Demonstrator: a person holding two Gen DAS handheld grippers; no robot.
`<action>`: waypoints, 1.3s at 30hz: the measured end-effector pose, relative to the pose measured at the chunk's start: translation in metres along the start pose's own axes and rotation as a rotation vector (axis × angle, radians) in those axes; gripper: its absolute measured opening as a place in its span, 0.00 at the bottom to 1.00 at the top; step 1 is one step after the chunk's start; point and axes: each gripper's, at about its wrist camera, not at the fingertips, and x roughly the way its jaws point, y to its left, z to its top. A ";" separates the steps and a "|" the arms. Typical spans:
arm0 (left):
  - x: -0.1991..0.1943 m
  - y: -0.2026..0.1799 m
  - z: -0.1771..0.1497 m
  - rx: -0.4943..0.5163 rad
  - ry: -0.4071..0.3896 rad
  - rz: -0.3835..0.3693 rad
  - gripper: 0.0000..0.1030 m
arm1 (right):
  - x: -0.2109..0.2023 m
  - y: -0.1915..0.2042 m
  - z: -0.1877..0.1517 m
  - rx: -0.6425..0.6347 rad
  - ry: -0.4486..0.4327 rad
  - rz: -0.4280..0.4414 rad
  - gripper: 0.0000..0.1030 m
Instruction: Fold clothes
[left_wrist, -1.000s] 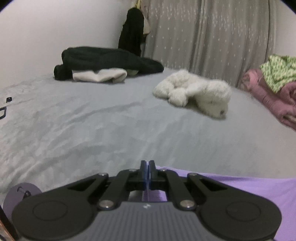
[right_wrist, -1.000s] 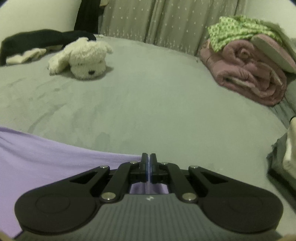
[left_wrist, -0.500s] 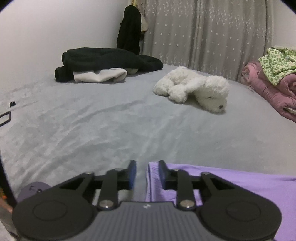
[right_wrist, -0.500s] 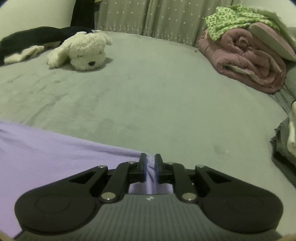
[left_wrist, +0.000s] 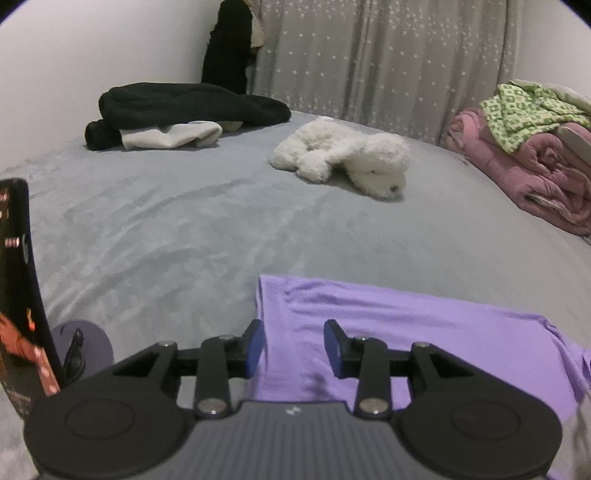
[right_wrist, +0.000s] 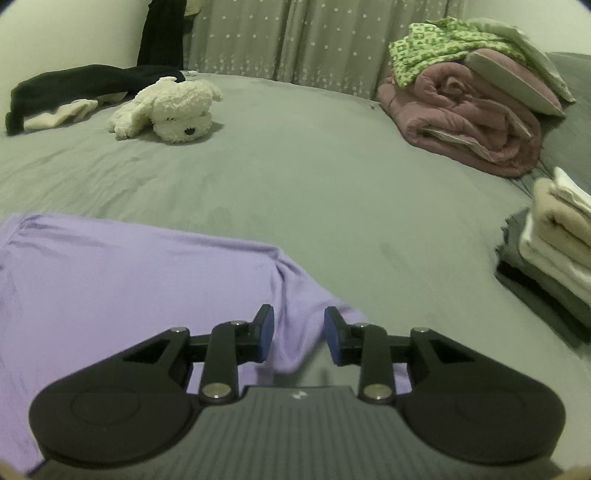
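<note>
One grey bed (left_wrist: 177, 236) (starred curtain (left_wrist: 388, 55) behind)

The purple garment (left_wrist: 406, 332) is thin, smooth, matt knit cloth with soft creases. The bed (left_wrist: 184, 236) wears a grey, velvety matt cover with a brushed nap. At eleven o'clock in the right wrist view, the plush dog (right_wrist: 170, 109) is white, shaggy pile. Each gripper, left (left_wrist: 294, 349) and right (right_wrist: 299, 338), is matt black plastic with ribbed grey housing, blue pads and shiny metal pivots.
</note>
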 end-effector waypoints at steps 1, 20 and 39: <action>-0.002 -0.001 -0.002 0.005 0.004 -0.005 0.36 | -0.004 -0.002 -0.004 0.007 0.000 -0.003 0.33; -0.049 0.014 -0.053 0.080 0.112 -0.022 0.36 | -0.068 -0.075 -0.082 0.269 0.040 -0.006 0.33; -0.065 0.042 -0.069 -0.016 0.171 -0.072 0.22 | -0.060 -0.122 -0.114 0.648 0.188 0.196 0.04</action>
